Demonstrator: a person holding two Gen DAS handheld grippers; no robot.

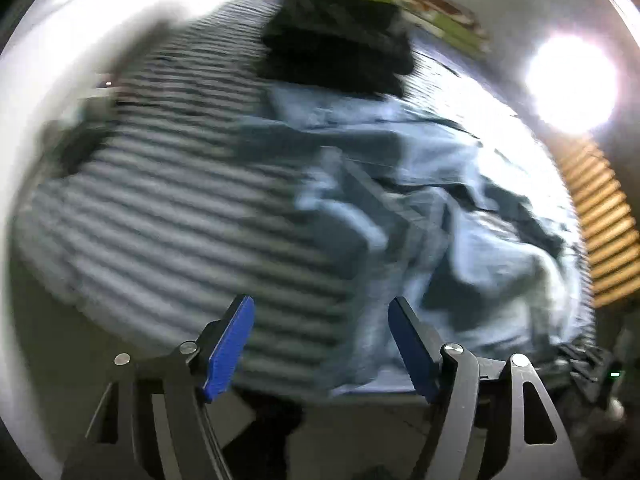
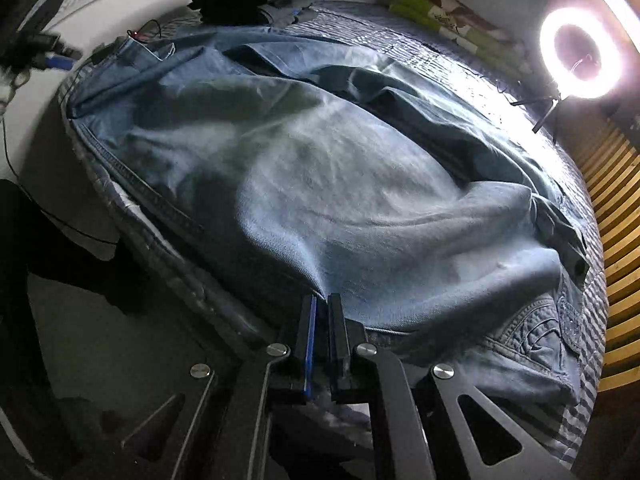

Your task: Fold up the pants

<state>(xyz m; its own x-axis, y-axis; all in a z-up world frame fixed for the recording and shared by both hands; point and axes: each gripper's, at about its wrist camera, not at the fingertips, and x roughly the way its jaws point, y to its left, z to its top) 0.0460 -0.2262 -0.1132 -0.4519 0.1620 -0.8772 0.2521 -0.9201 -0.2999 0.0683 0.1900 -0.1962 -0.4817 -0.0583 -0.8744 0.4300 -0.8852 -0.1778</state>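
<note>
The left gripper (image 1: 320, 308) stands with its blue-padded jaws wide apart and nothing between them, hanging above the striped bedcover (image 1: 168, 216) just beside the left edge of the jeans (image 1: 440, 208); its view is smeared with blur, so finer contact cannot be told. The right gripper (image 2: 322, 304) has its jaws drawn almost together at the near hem of the jeans (image 2: 320, 184); the cloth puckers into a ridge that runs straight to the fingertips, so it appears pinched on the denim, though the narrow slit between the pads shows no fabric clearly.

The jeans, pale blue denim, lie rumpled and spread across most of the bed; a stitched back pocket (image 2: 536, 340) shows at the lower right of the right wrist view, and one long fold lies toward the far side. Beyond the jeans, at the far end of the bed, sits a stack of dark folded clothes (image 1: 340, 44); to its right lies a green and white patterned pillow (image 2: 448, 12). A ring light (image 2: 580, 52) glares at the right on a small tripod; wooden slats (image 2: 616, 216) run along the right edge of the bed.
</note>
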